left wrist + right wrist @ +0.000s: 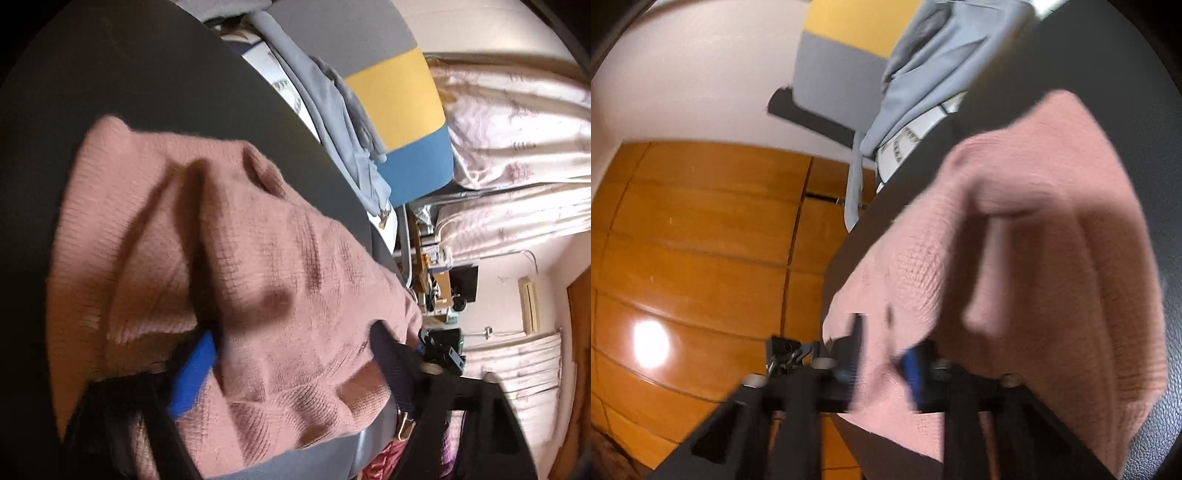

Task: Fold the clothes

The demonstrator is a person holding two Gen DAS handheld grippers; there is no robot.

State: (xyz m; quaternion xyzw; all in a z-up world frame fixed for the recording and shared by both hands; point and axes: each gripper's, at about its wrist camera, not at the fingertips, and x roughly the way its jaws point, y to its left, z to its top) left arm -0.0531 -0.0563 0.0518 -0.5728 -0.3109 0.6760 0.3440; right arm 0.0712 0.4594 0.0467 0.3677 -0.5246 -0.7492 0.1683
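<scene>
A broad, dark, matte black bench is filling much of both views, its leathery surface showing at the right wrist camera's edge. Lying across it is the task's garment, a dusty pink ribbed knit sweater, rumpled into soft ridges and folds, with one edge hanging toward the cameras off the near side of the bench. The right wrist view is showing the same pink knit bunching up in motion blur.

Beyond the bench, a pale grey-blue cloth garment is lying heaped on a white surface, next to a panel banded in grey, yellow and blue. Cream curtains with a faint floral print are hanging at the right of the left wrist view. A glossy orange-brown wooden floor is filling the left of the right wrist view, catching a bright glare.

The left tongs are gripping the sweater's near edge: fabric is bulging between a blue-padded finger and a dark finger, so they are clenched on the knit. The right tongs are likewise pinching the sweater, with pink cloth passing between a black finger and a blue-padded finger, though blur is softening the detail. In the left wrist view, part of the right tool is showing past the sweater's edge.
</scene>
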